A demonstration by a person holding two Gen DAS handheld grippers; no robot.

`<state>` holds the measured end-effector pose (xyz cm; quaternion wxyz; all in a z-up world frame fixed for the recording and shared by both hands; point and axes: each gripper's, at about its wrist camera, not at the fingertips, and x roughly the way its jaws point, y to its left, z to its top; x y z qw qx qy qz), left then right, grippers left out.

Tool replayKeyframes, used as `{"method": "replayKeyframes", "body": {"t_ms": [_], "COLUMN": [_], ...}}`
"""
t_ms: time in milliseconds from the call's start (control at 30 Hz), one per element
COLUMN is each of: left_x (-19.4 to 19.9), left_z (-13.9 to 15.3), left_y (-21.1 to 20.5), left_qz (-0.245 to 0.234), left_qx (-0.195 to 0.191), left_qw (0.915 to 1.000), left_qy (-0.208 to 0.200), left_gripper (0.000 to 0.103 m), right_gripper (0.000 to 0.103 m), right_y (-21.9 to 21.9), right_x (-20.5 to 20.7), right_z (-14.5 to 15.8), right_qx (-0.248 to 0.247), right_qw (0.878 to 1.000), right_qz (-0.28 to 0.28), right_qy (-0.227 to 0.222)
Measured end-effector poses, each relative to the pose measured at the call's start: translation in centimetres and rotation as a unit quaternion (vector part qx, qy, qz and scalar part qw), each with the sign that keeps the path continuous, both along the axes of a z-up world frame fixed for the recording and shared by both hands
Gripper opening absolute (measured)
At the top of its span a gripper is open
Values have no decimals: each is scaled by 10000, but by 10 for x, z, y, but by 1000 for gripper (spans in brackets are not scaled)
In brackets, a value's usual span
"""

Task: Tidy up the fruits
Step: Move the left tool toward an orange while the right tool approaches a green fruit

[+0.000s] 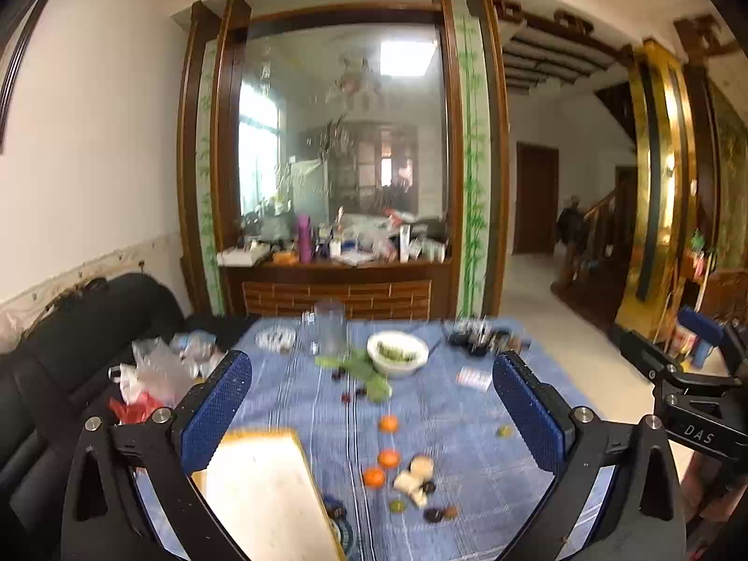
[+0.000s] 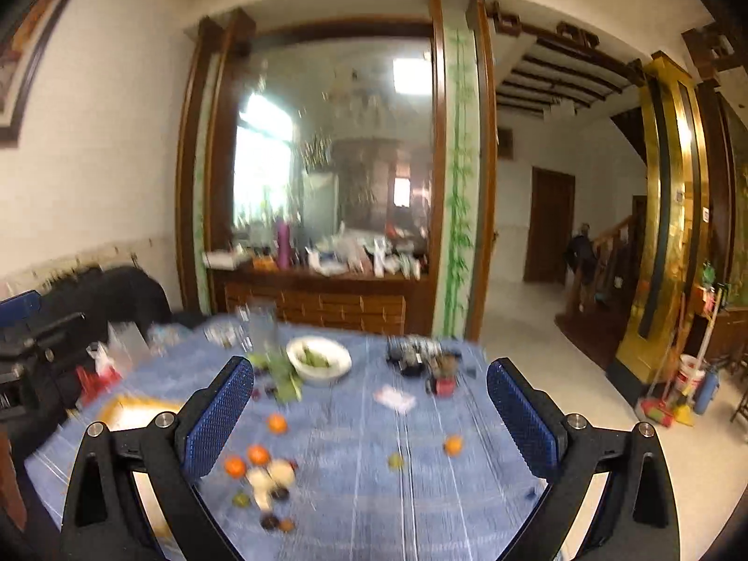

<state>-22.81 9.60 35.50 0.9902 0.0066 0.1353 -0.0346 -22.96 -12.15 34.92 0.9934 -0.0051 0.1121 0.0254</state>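
Note:
Small fruits lie scattered on a blue checked tablecloth [image 1: 458,411]. Three orange fruits [image 1: 388,458] sit near the middle, with pale round pieces [image 1: 420,467] and dark small fruits [image 1: 432,514] beside them. A small green fruit [image 1: 504,431] lies apart to the right. A white cutting board [image 1: 262,491] lies at front left. My left gripper [image 1: 369,416] is open and empty above the table. My right gripper [image 2: 369,420] is open and empty; under it lie the orange fruits [image 2: 257,456], a lone orange one [image 2: 452,445] and a green one [image 2: 395,461].
A white bowl [image 1: 397,353] with green contents stands at the back, by green leaves [image 1: 369,374] and a clear jar [image 1: 329,327]. Small dark items [image 1: 477,339] sit at back right. Plastic bags [image 1: 154,374] and a black sofa [image 1: 93,318] lie left.

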Motion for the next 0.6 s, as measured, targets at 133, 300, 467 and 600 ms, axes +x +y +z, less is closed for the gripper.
{"method": "replayKeyframes", "body": {"t_ms": [133, 300, 467, 600], "left_x": [5, 30, 87, 125], "left_z": [58, 35, -65, -151], "left_y": [15, 29, 41, 56], "left_qz": [246, 283, 13, -45], "left_qx": [223, 357, -49, -593], "left_qw": [9991, 9989, 9947, 9795], "left_qy": [-258, -69, 1023, 1927], "left_gripper": [103, 103, 103, 103], "right_gripper": [102, 102, 102, 92], "right_y": [3, 17, 25, 6], "right_x": [14, 51, 103, 133], "right_z": [45, -3, -118, -200], "right_qx": [57, 138, 376, 345], "right_qw": [9998, 9967, 9815, 9665], "right_qz": [206, 524, 749, 468], "right_qy": [17, 600, 1722, 2501]}}
